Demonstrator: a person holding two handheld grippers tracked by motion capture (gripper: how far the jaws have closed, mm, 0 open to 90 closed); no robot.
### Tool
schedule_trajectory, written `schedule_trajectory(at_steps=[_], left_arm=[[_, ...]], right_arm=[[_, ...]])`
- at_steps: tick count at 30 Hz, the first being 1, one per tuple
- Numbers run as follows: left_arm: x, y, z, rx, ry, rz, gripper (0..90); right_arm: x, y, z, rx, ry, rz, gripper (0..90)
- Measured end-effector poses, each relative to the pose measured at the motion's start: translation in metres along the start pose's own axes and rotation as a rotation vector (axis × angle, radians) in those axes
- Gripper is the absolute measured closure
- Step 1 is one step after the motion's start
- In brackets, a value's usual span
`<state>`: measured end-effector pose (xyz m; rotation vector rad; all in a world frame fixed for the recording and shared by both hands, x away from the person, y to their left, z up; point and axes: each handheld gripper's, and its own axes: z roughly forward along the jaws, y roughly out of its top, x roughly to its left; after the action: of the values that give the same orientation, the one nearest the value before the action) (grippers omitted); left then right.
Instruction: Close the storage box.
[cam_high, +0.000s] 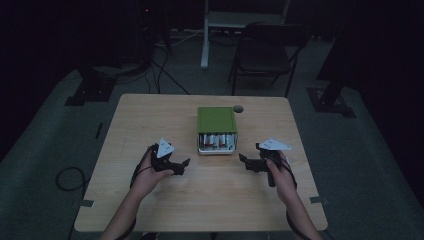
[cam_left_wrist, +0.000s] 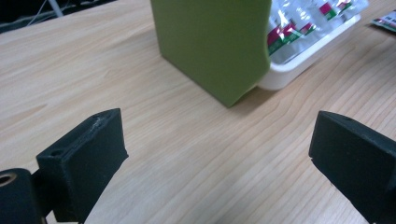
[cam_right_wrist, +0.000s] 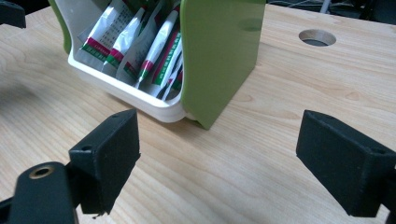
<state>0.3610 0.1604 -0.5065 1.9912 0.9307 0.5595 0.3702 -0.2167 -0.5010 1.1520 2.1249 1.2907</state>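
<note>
Green-sided box (cam_high: 216, 120) with a white tray (cam_high: 216, 148) stands at the middle of the wooden table (cam_high: 150, 200), its open front facing the person and showing a row of upright sachets (cam_high: 217, 139). Left gripper (cam_high: 181, 166) and right gripper (cam_high: 246, 163) rest low on either side of the tray front, near it but touching nothing, each with jaws spread wide and empty. A round hole (cam_high: 238, 108) lies in the table just behind the box. Step in hand, as judged: the approach, before any grasp. The next move likely calls for one gripper to steady the box while the other advances to a single sachet and closes on its top edge.
</note>
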Motion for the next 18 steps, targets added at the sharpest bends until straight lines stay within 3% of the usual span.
schedule_trajectory(at_steps=[18], left_arm=[[0.014,-0.027,-0.019,0.01,0.055,-0.052,4.2]], right_arm=[[0.001,-0.021,-0.012,0.035,-0.009,0.018,13.1]])
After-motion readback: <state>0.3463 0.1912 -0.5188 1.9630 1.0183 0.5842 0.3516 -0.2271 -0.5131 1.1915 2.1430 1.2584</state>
